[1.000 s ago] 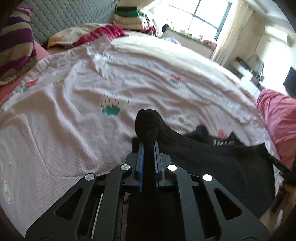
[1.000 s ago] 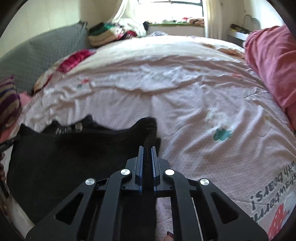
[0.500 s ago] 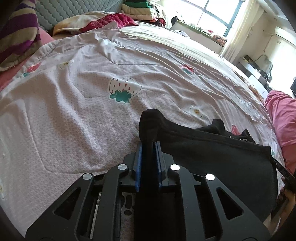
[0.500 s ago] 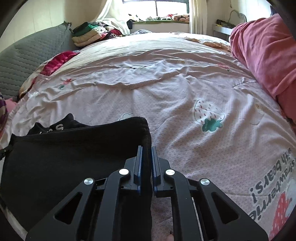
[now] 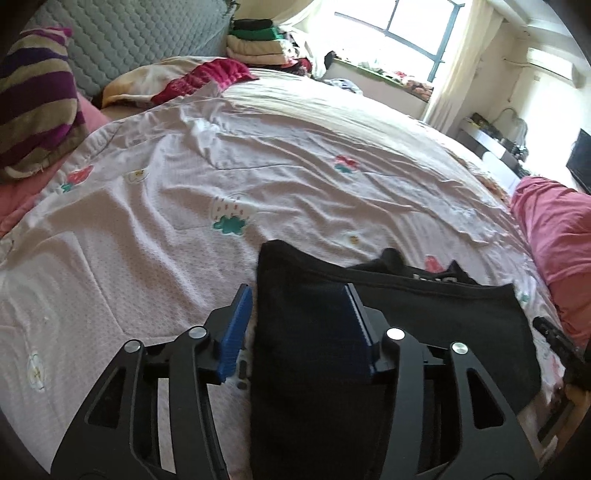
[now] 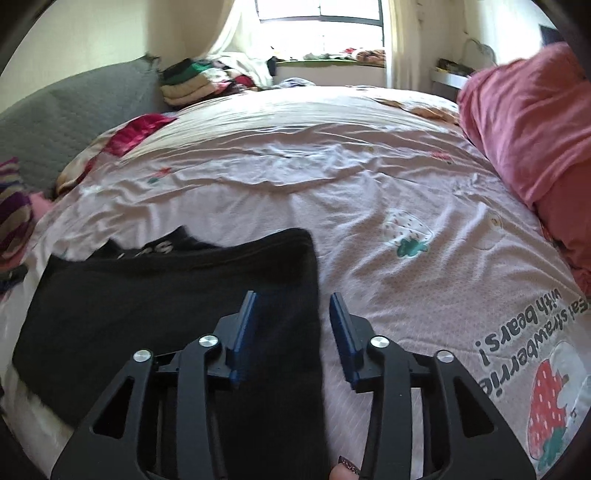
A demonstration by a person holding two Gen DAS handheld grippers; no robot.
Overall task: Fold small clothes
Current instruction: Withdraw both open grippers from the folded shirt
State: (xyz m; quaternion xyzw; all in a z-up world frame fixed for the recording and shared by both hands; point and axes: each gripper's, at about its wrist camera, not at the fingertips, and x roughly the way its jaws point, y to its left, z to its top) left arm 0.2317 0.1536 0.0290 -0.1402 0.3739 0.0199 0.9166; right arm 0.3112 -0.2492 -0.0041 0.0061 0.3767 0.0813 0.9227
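A black garment [image 5: 424, 325] lies spread on the pink bed sheet [image 5: 147, 221], near the edge of the bed closest to the cameras, and its far edge shows a small part with white letters [image 6: 155, 249]. The left gripper [image 5: 299, 295] is over the left corner of this garment; its jaws are opening, the blue pads [image 5: 236, 328] stand apart, and the black cloth lies between them without being pressed. The right gripper [image 6: 291, 302] is over the right corner of the same garment; its jaws are opening too, and the right edge of the cloth runs between the two pads, which do not squeeze it. The sheet has printed strawberries [image 6: 550, 406] and a line of text. A pink blanket [image 6: 528, 122] is heaped at the right side of the bed, a striped pillow [image 5: 33, 110] lies at the left, and a pile of folded clothes [image 5: 255, 44] stands far behind, near the window [image 6: 321, 18].
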